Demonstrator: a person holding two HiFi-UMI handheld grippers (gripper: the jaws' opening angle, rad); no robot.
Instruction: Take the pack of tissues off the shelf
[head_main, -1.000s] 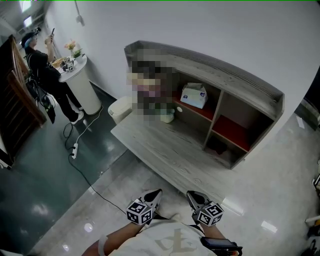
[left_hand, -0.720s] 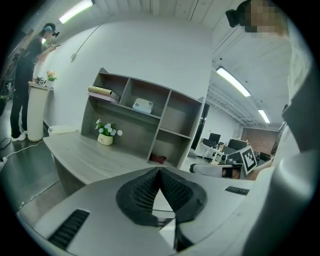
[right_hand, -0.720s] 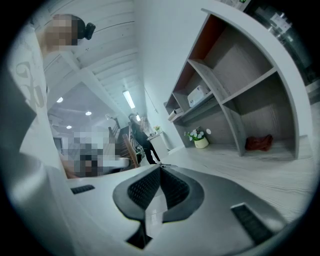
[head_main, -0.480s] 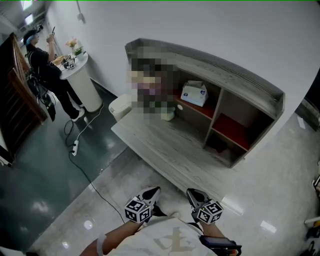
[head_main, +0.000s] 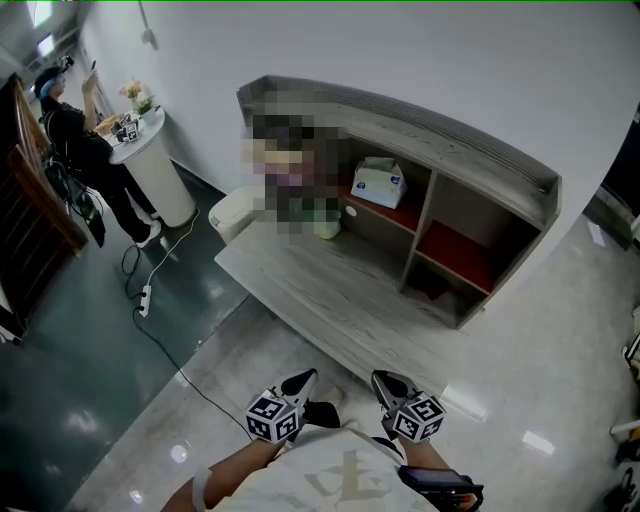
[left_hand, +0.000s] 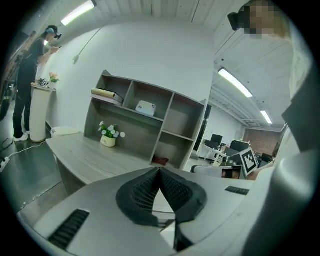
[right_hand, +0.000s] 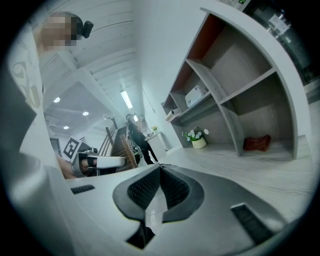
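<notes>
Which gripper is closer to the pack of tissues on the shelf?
Right, only slightly. The right gripper is roughly straight below the pack of tissues in the head view; the left gripper sits further left. Both are far off, across the desk.

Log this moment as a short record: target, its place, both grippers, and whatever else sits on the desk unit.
target: pack of tissues
place: upper middle compartment of the shelf, untouched
left gripper: jaws together, empty, short of the desk
right gripper: jaws together, empty
also there: potted flowers on the desk; red thing in a lower compartment
</notes>
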